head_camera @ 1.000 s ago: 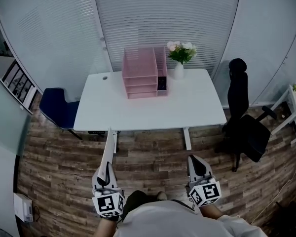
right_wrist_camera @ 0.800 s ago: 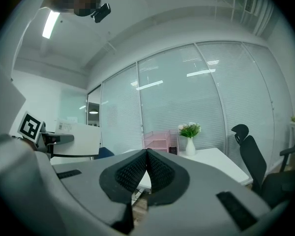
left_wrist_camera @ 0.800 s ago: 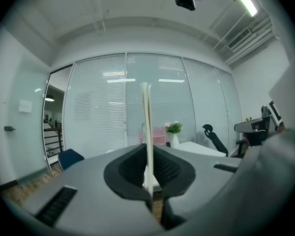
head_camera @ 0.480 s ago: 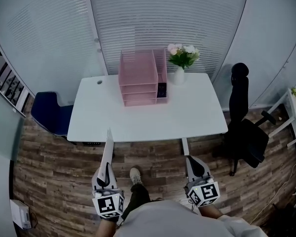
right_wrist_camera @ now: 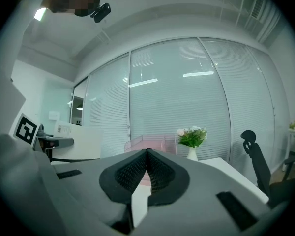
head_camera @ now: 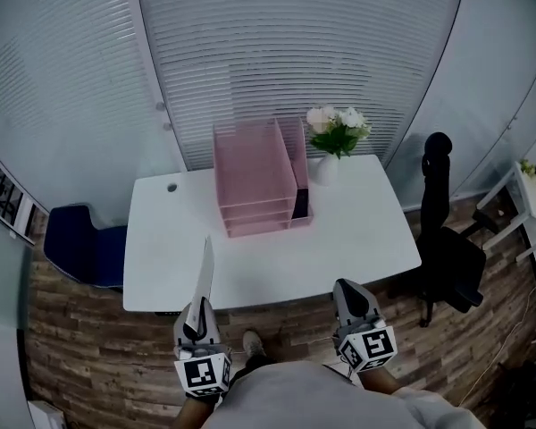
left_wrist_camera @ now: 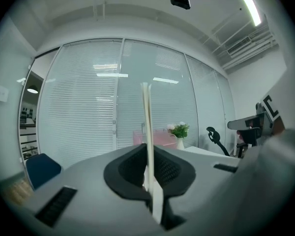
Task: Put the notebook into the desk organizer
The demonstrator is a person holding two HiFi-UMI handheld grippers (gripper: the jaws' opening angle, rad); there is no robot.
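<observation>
- The notebook (head_camera: 203, 273) is held upright and edge-on. Its near end is clamped in the closed jaws of the left gripper (head_camera: 196, 311), by the near edge of the desk (head_camera: 366, 239) and well apart from the organizer.
- The organizer (head_camera: 253, 172), a pink stack of trays, is set at the far middle of the desk with its openings facing near.
- The right gripper (head_camera: 351, 295) is shut, with nothing between its jaws.
- Only a small end of the notebook is pinched, so it could be pivoted or pulled loose if its far end is bumped on a tray rim.
- If kept upright, the notebook would likely be jammed at a flat tray opening.
- A vase (head_camera: 324, 170) stands just right of the organizer and could be toppled by a wide swing from that side.
</observation>
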